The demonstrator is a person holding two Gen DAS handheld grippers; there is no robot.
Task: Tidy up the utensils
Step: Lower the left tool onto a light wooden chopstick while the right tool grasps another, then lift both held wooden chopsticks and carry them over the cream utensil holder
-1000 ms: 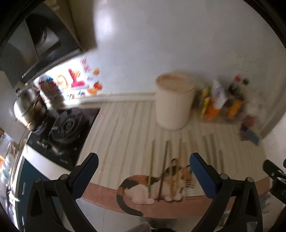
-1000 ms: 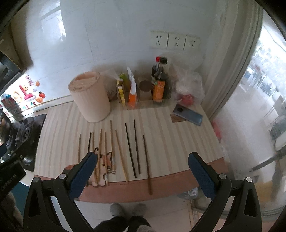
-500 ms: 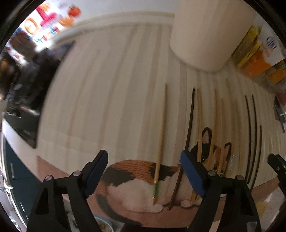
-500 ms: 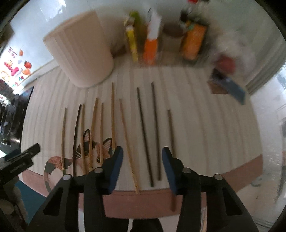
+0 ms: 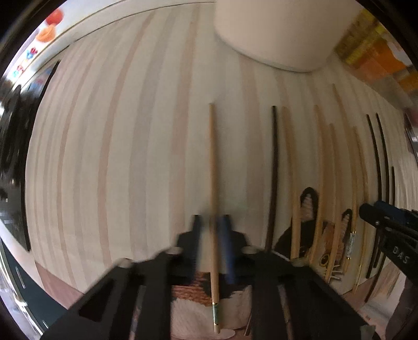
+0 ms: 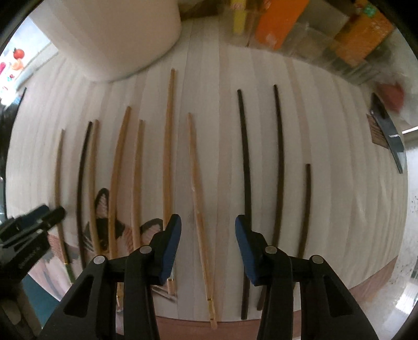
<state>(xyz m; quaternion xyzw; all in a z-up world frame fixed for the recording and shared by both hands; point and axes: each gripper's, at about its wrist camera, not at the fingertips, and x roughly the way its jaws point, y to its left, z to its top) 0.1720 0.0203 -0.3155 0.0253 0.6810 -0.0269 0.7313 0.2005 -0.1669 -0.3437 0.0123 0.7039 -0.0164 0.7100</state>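
Note:
Several wooden and dark chopsticks lie side by side on a striped counter mat. In the left wrist view my left gripper (image 5: 213, 225) is closed around the leftmost light wooden chopstick (image 5: 213, 162), which has a green band near its end; the fingers are blurred. In the right wrist view my right gripper (image 6: 207, 227) is open, straddling a light wooden chopstick (image 6: 196, 177) that lies on the mat. A dark chopstick (image 6: 244, 157) lies just right of it. The left gripper also shows at the left edge (image 6: 34, 222).
A tall cream cylindrical container (image 6: 117, 36) stands at the back of the mat (image 5: 117, 157). Orange and yellow packets (image 6: 277, 23) and bottles line the back wall. A dark phone (image 6: 386, 128) lies at the right. A cat picture (image 5: 313, 235) lies under the chopsticks. A stove is at the left.
Both grippers have dropped low over the chopsticks. My left gripper has narrowed from wide open to closed around the leftmost chopstick. My right gripper has moved in over a light chopstick, opened a little wider.

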